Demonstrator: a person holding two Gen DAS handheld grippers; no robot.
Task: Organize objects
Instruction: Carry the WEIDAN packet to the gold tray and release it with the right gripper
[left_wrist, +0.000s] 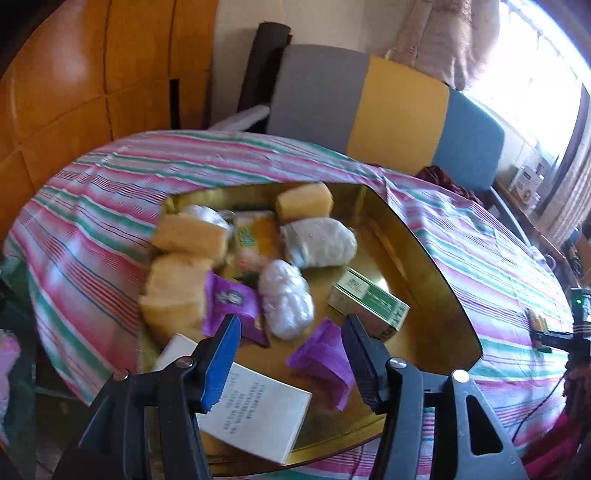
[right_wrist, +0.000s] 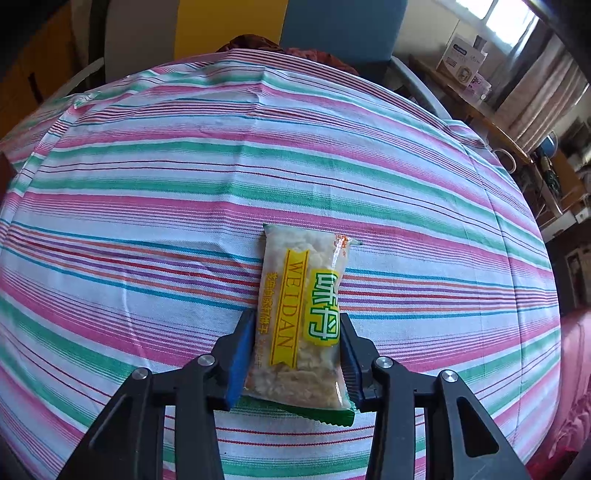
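Right now the right tool (right_wrist: 297, 354) is clamped on a snack pack (right_wrist: 304, 314), pads pressing both long sides near its near end. The pack's long axis runs straight out along the tool's fingers, far end pointing away over the striped cloth (right_wrist: 147, 184) of the bench; it looks to sit on or just above the cloth, can't tell which.

The left tool (left_wrist: 291, 354) stands about half open w/ nothing between the pads, hanging over the near edge of a gold tray (left_wrist: 424, 266). Just beyond its tips lie 2 purple sachets: 1 (left_wrist: 231, 302) by the left pad, 1 (left_wrist: 325, 354) by the right pad. A white box (left_wrist: 255, 413) lies under the left finger at the tray's near-left corner.

Key relation, as a guess: the tray is where things go, and it lies left of the right tool, so the pack has to travel leftward. Free floor shows on the tray's right side, near a green carton (left_wrist: 369, 306); the left half is packed w/ yellow sponge blocks (left_wrist: 184, 240) and white wrapped bundles (left_wrist: 286, 299).

Views differ: the left view shows the tray and contents, plus a bit of the other rig at far right, but not the pack clearly. The right view shows the pack and grip only, no tray.
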